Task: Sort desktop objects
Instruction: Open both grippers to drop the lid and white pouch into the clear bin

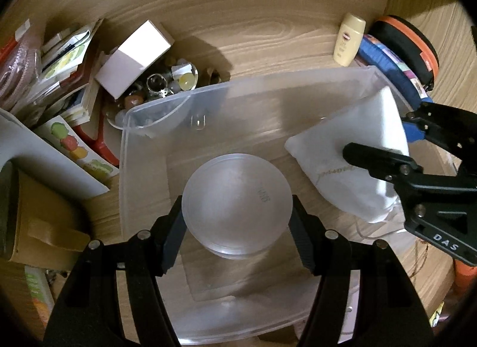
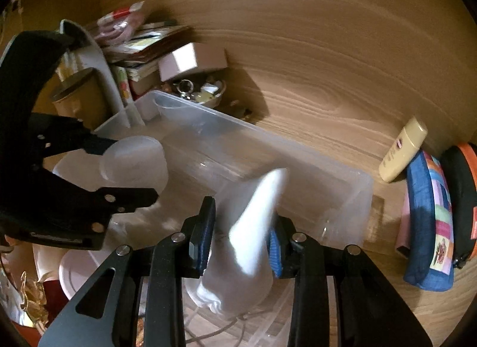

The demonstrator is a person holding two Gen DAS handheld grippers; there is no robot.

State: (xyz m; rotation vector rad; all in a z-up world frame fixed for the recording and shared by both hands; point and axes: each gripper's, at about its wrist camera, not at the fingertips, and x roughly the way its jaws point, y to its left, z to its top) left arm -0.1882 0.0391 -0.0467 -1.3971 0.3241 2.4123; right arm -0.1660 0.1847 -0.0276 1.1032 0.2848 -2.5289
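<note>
My left gripper (image 1: 237, 224) is shut on a round frosted plastic jar (image 1: 237, 203) and holds it over the clear plastic bin (image 1: 155, 108). The jar also shows in the right wrist view (image 2: 134, 162), held by the left gripper (image 2: 131, 171). My right gripper (image 2: 241, 236) is shut on a white cloth pouch (image 2: 256, 227) and holds it inside the bin (image 2: 298, 168) at its right side. In the left wrist view the pouch (image 1: 351, 156) hangs from the right gripper (image 1: 375, 153).
A cream lotion bottle (image 1: 350, 39), a blue patchwork pouch (image 1: 393, 69) and an orange-black case (image 1: 417, 45) lie right of the bin. A white box (image 1: 134, 57), a bowl of trinkets (image 1: 167, 84) and stacked booklets (image 1: 65, 63) crowd the left.
</note>
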